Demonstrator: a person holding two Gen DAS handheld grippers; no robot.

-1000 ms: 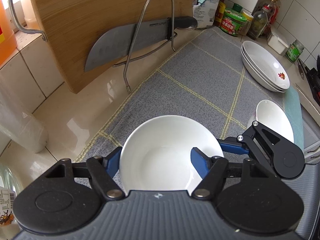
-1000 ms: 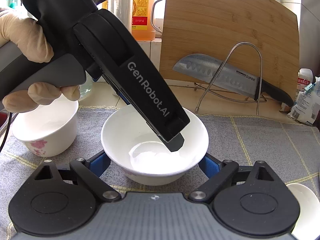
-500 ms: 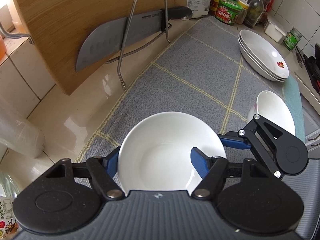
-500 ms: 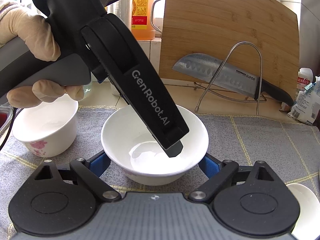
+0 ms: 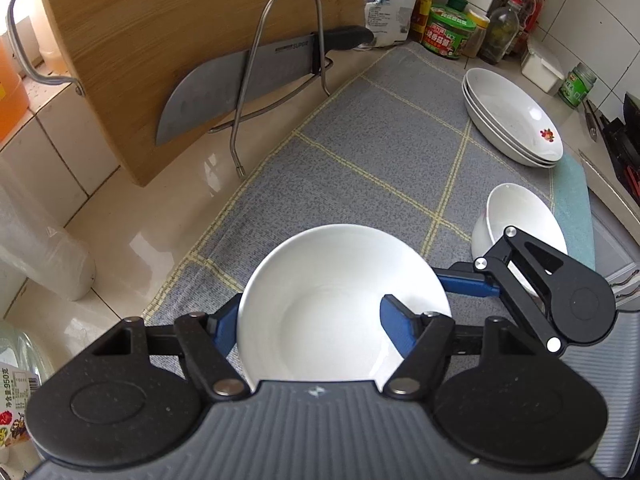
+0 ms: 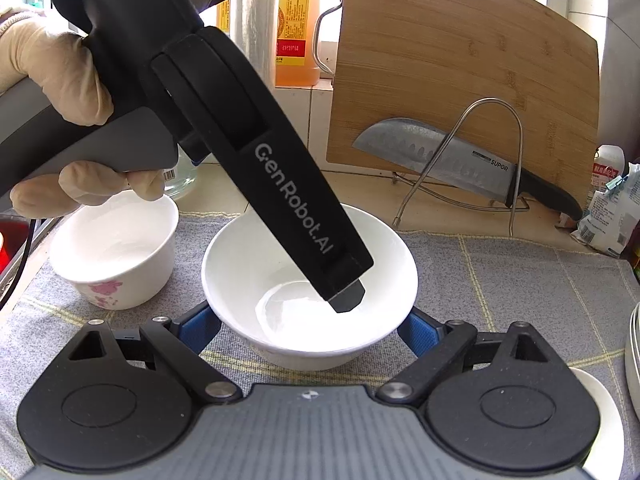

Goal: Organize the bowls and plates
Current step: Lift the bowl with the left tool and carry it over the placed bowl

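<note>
Bowls, plain white: two seen. Centre bowl on the grey mat; second small bowl near the mat's right edge, partly behind the right tool.
Bowls, pink flower print: one, flowered bowl, just left of the centre bowl, apart from it.
Plates: stack of three deep plates at the far right of the mat; red motif inside the top one.
Left tool: fingers part-spread. One blue finger inside the centre bowl against its inner wall, the other outside the left rim. Firm pinch on the wall or loose straddle: cannot tell. In the right wrist view the black finger tip hangs inside the bowl, above its bottom; contact there unclear.
Right tool: spread wide, one blue pad each side of the centre bowl, low near its base. Small gaps visible; holding nothing.
Left hand: gloved, wrapped round the left tool's grip.
Centre bowl position: upright, middle of the mat's near end, between both tools.
Desk: pale glossy top beyond the mat.
Behind: one cutting board upright, one knife resting in a wire rack.
</note>
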